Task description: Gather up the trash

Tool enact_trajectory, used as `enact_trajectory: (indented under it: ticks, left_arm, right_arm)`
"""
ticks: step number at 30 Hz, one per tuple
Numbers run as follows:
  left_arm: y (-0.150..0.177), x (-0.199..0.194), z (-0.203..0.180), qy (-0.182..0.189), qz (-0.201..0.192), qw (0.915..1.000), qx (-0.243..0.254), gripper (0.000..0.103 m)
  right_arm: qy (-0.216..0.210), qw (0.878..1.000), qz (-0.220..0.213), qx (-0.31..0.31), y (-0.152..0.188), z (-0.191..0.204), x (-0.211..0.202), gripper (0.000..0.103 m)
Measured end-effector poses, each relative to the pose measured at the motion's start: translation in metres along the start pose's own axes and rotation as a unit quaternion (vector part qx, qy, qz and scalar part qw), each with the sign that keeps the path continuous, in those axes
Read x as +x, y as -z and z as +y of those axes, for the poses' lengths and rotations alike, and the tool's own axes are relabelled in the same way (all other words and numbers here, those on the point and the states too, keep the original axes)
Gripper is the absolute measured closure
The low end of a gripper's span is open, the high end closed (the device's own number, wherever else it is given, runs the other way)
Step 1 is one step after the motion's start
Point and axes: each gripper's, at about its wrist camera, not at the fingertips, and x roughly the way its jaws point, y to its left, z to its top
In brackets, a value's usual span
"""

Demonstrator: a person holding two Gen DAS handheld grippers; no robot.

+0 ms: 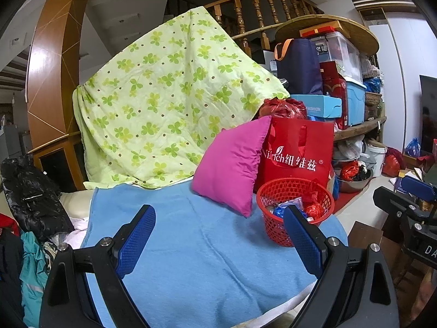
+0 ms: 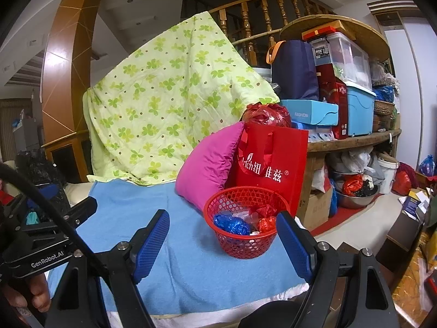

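Both of my tools point slightly downward over a blue towel [image 1: 207, 246] spread on a cushioned seat. My left tool [image 1: 218, 243] has its blue pads spread wide with nothing between them; my right tool [image 2: 222, 246] is likewise spread wide and grips nothing. Beyond the towel, ahead of both tools, a green clover-print quilt [image 1: 164, 104] drapes over the seat back. Ahead and to the right of my left tool lies a magenta pillow [image 1: 232, 164], leaning against a red gift bag [image 1: 297, 153] with white lettering. Farther right, a round wooden shelf [image 2: 355, 139] carries stacked boxes and bins, with a wooden stair railing [image 2: 254, 27] behind. The red mesh basket [image 2: 245, 218] stands on the towel just ahead of my right tool, beside its right finger. It holds crumpled blue wrapping [image 2: 232, 224], crumpled red wrapping [image 2: 266, 224] and a clear plastic piece [image 2: 243, 214].
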Motion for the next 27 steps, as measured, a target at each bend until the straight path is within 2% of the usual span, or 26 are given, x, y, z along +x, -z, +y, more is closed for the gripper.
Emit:
enact_trajectory:
  ticks: [27]
  left_arm:
    - [-0.001,0.000,-0.003,0.002,-0.004,1.0000,-0.003,0.008]
  right_arm:
    - [0.002,1.000,-0.009,-0.009,-0.014,0.004,-0.005,0.020]
